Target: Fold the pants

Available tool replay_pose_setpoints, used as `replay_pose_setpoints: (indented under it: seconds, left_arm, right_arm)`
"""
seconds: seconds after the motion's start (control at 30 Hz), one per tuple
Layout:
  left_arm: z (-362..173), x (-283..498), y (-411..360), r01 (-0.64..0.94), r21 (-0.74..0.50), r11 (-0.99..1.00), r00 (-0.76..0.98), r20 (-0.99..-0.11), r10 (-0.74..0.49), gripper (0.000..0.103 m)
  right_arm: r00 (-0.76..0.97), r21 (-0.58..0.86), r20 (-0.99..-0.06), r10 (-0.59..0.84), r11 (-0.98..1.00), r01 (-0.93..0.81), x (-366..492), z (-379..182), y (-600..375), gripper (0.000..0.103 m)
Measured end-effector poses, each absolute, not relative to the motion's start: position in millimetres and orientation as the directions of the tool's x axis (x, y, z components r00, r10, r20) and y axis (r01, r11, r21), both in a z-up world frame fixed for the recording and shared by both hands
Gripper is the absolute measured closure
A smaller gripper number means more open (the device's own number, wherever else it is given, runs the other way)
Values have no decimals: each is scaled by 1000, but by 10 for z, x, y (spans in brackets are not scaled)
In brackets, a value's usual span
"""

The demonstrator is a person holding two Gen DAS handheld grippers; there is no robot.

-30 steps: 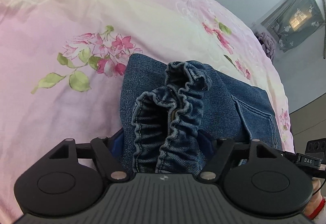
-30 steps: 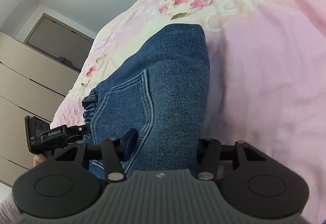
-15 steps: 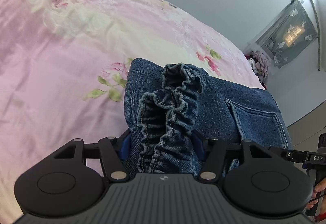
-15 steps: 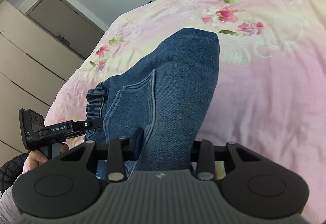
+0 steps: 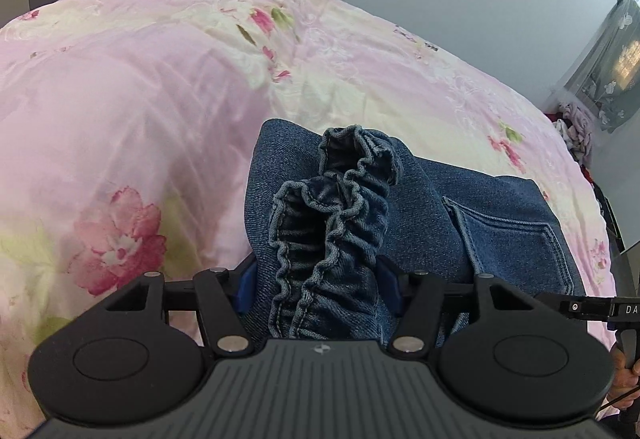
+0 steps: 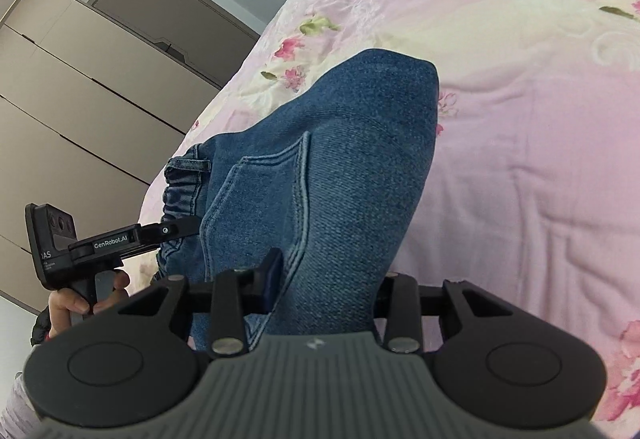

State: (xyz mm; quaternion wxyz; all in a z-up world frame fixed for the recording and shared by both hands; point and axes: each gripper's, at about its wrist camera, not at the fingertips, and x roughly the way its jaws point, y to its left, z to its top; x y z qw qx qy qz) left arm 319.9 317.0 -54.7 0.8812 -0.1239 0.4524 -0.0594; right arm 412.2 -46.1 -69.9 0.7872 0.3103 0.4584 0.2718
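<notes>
A: Status of the blue denim pants with gathered elastic waistband?

B: Lifted above the pink floral bed quilt. Left claw is clamped on the bunched waistband at 6 o'clock; right claw is clamped on folded denim beside the back pocket.

A: Handling?

B: Soft, limp, moderately heavy; likely to sag. Grip seams and waistband, where the layers are thickest.

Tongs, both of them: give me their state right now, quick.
Left tongs: closed on the jeans' gathered elastic waistband.
Right tongs: closed on the jeans' folded denim beside the back pocket.
</notes>
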Motion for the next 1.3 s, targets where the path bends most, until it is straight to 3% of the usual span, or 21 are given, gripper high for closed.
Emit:
replay_pose_setpoints:
  seconds: [0.3, 0.6, 0.67, 0.8, 1.0, 1.17, 1.3]
  left_arm:
    - [-1411, 3518, 3383, -30, -252, 967, 511, -836, -201, 34]
    - [-1547, 3625, 3368, -28, -221, 975, 476, -861, -181, 25]
    - [-1527, 3616, 3369, -55, -232, 971, 479, -860, -179, 23]
    - [-1381, 3513, 3313, -96, -188, 977, 500, -858, -116, 16]
    - [-715, 3085, 2857, -58, 45, 997, 620, -781, 71, 21]
    - [-122, 2632, 2221, -17, 232, 973, 706, -686, 175, 21]
    - [281, 2267, 1813, -46, 224, 973, 761, -624, 179, 21]
  right_arm:
    - [353, 732, -614, 705, 677, -78, 4554, -1527, -182, 70]
    - [316, 741, -618, 720, 668, -71, 4588, -1788, -213, 63]
    - [315, 720, -637, 704, 689, -83, 4584, -1710, -195, 59]
    - [335, 647, -692, 640, 755, -105, 4515, -1535, -153, 38]
    - [435, 475, -745, 505, 860, -186, 4109, -923, -233, 24]
    - [576, 288, -705, 413, 909, -301, 3602, -163, -251, 17]
    - [698, 174, -613, 372, 924, -340, 3116, 413, -280, 7]
